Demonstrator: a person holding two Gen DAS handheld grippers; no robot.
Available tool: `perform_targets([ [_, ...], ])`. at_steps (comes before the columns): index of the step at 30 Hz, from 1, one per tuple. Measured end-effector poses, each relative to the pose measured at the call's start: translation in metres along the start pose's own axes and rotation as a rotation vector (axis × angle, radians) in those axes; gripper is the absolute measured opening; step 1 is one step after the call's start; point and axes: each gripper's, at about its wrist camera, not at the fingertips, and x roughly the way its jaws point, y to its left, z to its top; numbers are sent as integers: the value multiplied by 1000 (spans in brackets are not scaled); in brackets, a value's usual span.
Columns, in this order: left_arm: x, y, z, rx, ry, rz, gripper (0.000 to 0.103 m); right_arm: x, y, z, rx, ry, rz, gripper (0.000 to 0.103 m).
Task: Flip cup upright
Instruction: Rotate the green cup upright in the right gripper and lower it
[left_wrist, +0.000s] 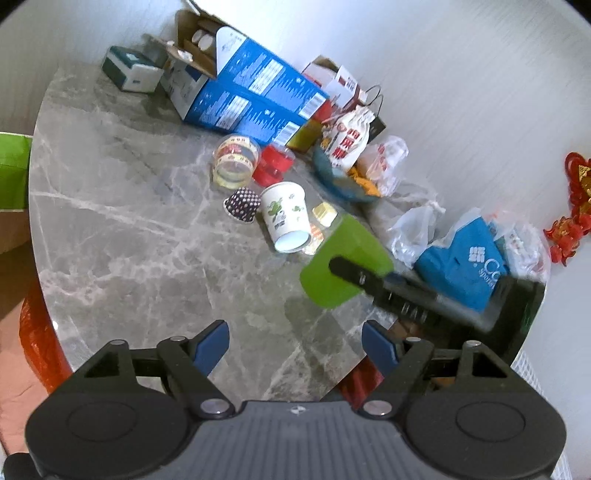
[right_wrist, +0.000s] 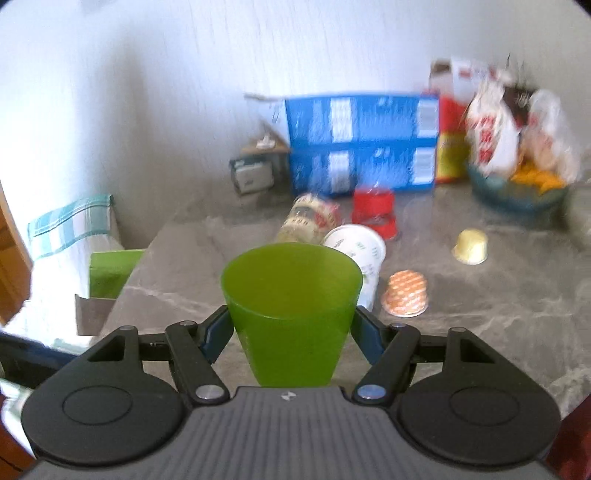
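Pinching the green cup above the table, right claw; left claw spread.

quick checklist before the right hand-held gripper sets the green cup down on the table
1. Grip: right hand-held gripper shut on the green cup: ok.
2. Cup mouth facing up in the right wrist view: ok.
3. Cup off the marble table: ok.
4. Landing spot: white paper cup lies close beside it: not ok.
5. Left hand-held gripper open, holding nothing: ok.
6. Cup's height above the table: cannot tell.
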Motion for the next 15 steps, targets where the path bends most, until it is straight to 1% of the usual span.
perform_targets([
  [3, -1, -5, -4, 12, -37, -4, 81, -5, 6, -17, -71, -88, -25, 71],
  [5, 0, -8, -6, 14, -59, -9, 81, -3, 9, -21, -82, -121, -19, 71],
  [7, 0, -9, -7, 10, -75, -13, 81, 5, 6, -27, -70, -136, 2, 71],
  [8, 1, -10, -7, 7, -82, -13, 81, 8, 4, -31, -71, -157, 17, 71],
  [10, -1, -10, -8, 6, -95, -2, 81, 13, 3, -37, -81, -177, 5, 71],
  [12, -2, -10, -10, 6, -107, 9, 81, 14, 0, -44, -57, -184, 23, 71],
  [15, -4, -11, -13, 4, -130, 6, 81, 11, 4, -52, -85, -222, 25, 71],
])
